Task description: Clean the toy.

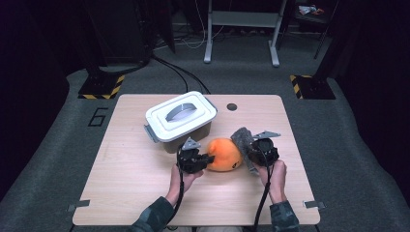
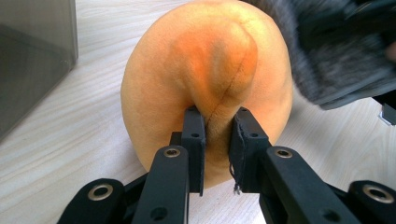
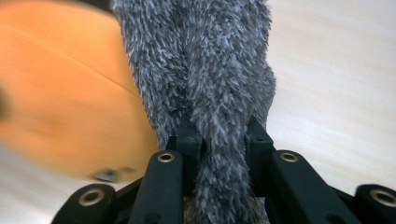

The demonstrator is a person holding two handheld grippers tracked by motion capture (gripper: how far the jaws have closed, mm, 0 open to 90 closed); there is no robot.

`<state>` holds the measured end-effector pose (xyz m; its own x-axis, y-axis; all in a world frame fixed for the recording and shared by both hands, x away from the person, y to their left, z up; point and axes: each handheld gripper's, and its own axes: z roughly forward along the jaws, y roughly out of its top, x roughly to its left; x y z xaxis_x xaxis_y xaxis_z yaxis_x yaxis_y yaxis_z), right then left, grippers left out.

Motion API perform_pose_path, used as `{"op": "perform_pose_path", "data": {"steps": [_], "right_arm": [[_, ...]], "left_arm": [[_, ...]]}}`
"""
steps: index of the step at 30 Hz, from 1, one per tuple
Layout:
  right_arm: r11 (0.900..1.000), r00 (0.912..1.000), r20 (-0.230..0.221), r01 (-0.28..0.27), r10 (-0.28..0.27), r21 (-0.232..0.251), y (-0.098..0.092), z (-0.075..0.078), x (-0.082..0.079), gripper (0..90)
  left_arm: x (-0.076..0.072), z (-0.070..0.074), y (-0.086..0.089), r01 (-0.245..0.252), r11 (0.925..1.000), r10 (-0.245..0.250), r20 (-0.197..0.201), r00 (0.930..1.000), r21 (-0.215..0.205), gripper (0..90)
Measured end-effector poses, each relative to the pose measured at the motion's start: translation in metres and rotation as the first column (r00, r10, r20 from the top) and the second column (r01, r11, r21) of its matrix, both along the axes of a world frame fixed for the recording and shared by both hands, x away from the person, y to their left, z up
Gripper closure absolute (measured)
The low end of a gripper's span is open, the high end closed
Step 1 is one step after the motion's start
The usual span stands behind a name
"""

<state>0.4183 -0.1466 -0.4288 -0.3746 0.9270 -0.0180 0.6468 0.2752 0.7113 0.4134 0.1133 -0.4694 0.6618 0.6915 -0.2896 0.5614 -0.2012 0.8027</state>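
Note:
An orange plush ball (image 1: 224, 154) lies on the wooden table (image 1: 130, 179), just in front of a lidded grey box (image 1: 180, 120). My left gripper (image 1: 209, 158) pinches a fold of the orange plush (image 2: 210, 70) between its fingertips (image 2: 194, 135) from the left side. A grey furry piece (image 1: 241, 137) leans against the ball's right side. My right gripper (image 1: 252, 153) is shut on this grey fur (image 3: 219, 70), whose pile spills over both pads (image 3: 187, 140); the orange plush (image 3: 60, 107) sits blurred to its left.
The box has a white lid with a grey handle (image 1: 180, 112) and side latches. A small dark round hole (image 1: 232, 107) marks the table's far side. Metal clips (image 1: 78, 206) sit at the near corners. Beyond the table stand a white frame (image 1: 241, 29) and floor cables.

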Motion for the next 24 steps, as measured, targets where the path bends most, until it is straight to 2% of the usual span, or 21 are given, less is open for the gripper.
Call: {"op": "perform_pose_path", "data": {"steps": [3,4,5,7,11,13,16,17,18,21,22,24], "right_arm": [[0.997,0.9975,0.012,-0.070,0.070,0.038,0.009,0.009,-0.004,73.5],[0.996,0.9963,0.004,-0.086,0.086,0.036,0.014,0.007,-0.003,73.6],[0.996,0.9956,-0.012,-0.092,0.092,0.004,0.020,0.003,-0.001,73.6],[0.997,0.9970,-0.024,-0.073,0.073,0.008,0.021,-0.002,0.002,73.7],[0.998,0.9975,-0.023,-0.067,0.067,0.010,0.018,-0.004,0.007,73.8],[0.998,0.9977,-0.027,-0.062,0.062,0.005,0.017,-0.004,0.008,73.8],[0.998,0.9981,-0.025,-0.056,0.056,0.005,0.016,-0.005,0.011,73.7],[0.999,0.9983,-0.030,-0.051,0.051,0.007,0.015,-0.006,0.012,73.7],[0.999,0.9982,-0.027,-0.052,0.053,0.005,0.015,-0.006,0.012,73.7],[0.999,0.9984,-0.032,-0.047,0.047,0.012,0.014,-0.006,0.011,73.7],[0.999,0.9988,-0.029,-0.039,0.040,0.009,0.014,-0.005,0.011,73.7],[0.999,0.9988,-0.014,-0.047,0.047,0.015,0.012,-0.001,0.007,73.7]], "left_arm": [[0.000,0.000,0.000,-0.001,1.0000,0.001,0.002,1.0000,0.004,76.9],[0.000,0.000,0.000,0.004,1.0000,-0.004,0.001,1.0000,-0.002,76.5],[0.001,0.000,0.001,0.008,0.9999,-0.008,-0.002,1.0000,-0.006,75.6],[0.001,-0.001,0.003,0.012,0.9998,-0.012,-0.002,0.9999,-0.016,70.7],[0.000,0.000,0.003,0.012,0.9998,-0.012,0.010,0.9999,-0.013,59.7],[-0.001,-0.001,0.002,0.009,0.9999,-0.009,0.007,0.9999,0.012,55.0],[-0.001,-0.004,-0.001,0.014,0.9990,-0.015,0.016,0.9998,0.043,54.5],[-0.002,-0.004,-0.002,0.014,0.9990,-0.015,0.015,0.9998,0.043,56.2],[-0.002,-0.004,-0.003,0.014,0.9979,-0.016,0.030,0.9994,0.063,58.9],[-0.002,-0.003,-0.005,0.017,0.9963,-0.022,0.052,0.9984,0.084,71.4],[-0.003,-0.003,-0.006,0.015,0.9966,-0.019,0.047,0.9987,0.081,74.3],[-0.003,-0.002,-0.006,0.018,0.9956,-0.023,0.056,0.9982,0.092,76.9]]}}
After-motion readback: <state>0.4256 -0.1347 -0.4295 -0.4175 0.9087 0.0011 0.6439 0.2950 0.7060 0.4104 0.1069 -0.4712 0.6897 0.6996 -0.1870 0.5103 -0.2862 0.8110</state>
